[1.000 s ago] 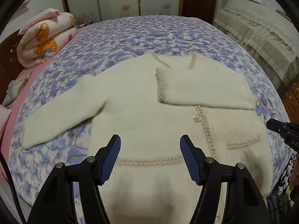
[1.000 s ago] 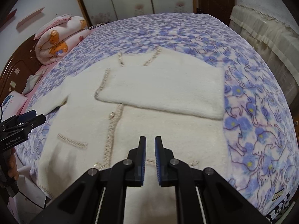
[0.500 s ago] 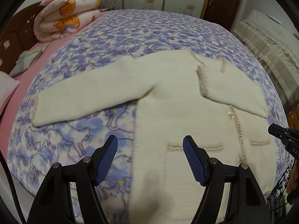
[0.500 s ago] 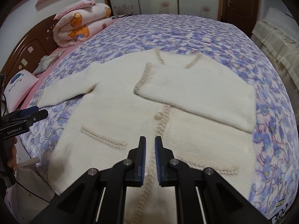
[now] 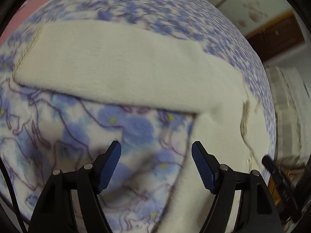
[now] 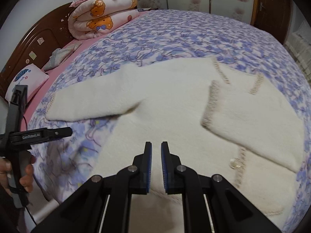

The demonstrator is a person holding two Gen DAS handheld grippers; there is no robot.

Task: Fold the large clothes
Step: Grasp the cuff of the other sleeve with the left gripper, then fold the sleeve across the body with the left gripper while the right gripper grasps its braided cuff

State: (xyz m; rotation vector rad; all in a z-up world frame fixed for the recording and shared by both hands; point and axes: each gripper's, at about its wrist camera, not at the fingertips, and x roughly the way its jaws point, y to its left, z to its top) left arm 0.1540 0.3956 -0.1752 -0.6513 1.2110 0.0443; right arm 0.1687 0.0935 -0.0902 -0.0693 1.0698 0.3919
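Note:
A cream fuzzy cardigan (image 6: 175,112) with braided beige trim lies flat on the bed. Its right sleeve (image 6: 252,114) is folded across the chest; its left sleeve (image 5: 120,66) stretches out over the blanket. My left gripper (image 5: 156,149) hangs open above the blanket, just below that sleeve near the armpit, with nothing between its blue pads. The same gripper (image 6: 66,131) shows at the left of the right wrist view, held by a hand. My right gripper (image 6: 156,145) is shut and empty over the cardigan's lower body.
The bed is covered by a blue flowered blanket (image 6: 184,35). A rolled bear-print quilt (image 6: 101,15) and a small pillow (image 6: 25,77) lie by the dark wooden headboard (image 6: 38,40). A dark door (image 6: 272,5) stands behind the bed.
Both grippers have swung left along the bed. The left one dropped closer, rolled, and left the cardigan's body for the outstretched sleeve; its jaws stand slightly wider. The right one stayed shut.

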